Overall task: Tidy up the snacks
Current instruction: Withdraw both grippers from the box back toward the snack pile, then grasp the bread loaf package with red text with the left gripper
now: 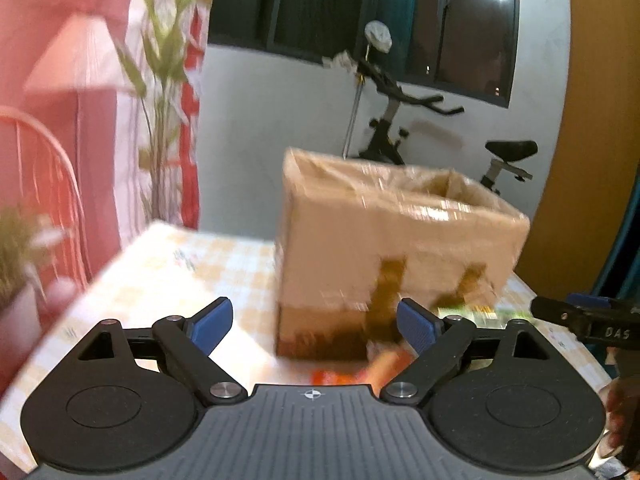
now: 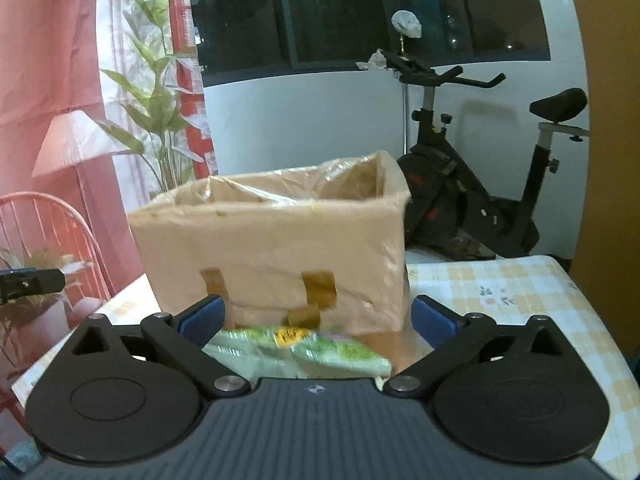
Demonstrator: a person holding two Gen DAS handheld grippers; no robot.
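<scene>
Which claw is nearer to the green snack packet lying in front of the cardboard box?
Right. The right claw hangs open directly over the green snack packet. The left claw is open too, off to the packet's left, over an orange packet.

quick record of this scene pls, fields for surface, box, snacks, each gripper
surface: table with a yellow checked cloth
box: open cardboard box lined with clear plastic, upright on the table
snacks: green packet lying in front of the box; orange-red packet, blurred
left gripper: fingers wide apart, nothing between them
right gripper: fingers wide apart above the green packet, not gripping it
background: exercise bike, plant
</scene>
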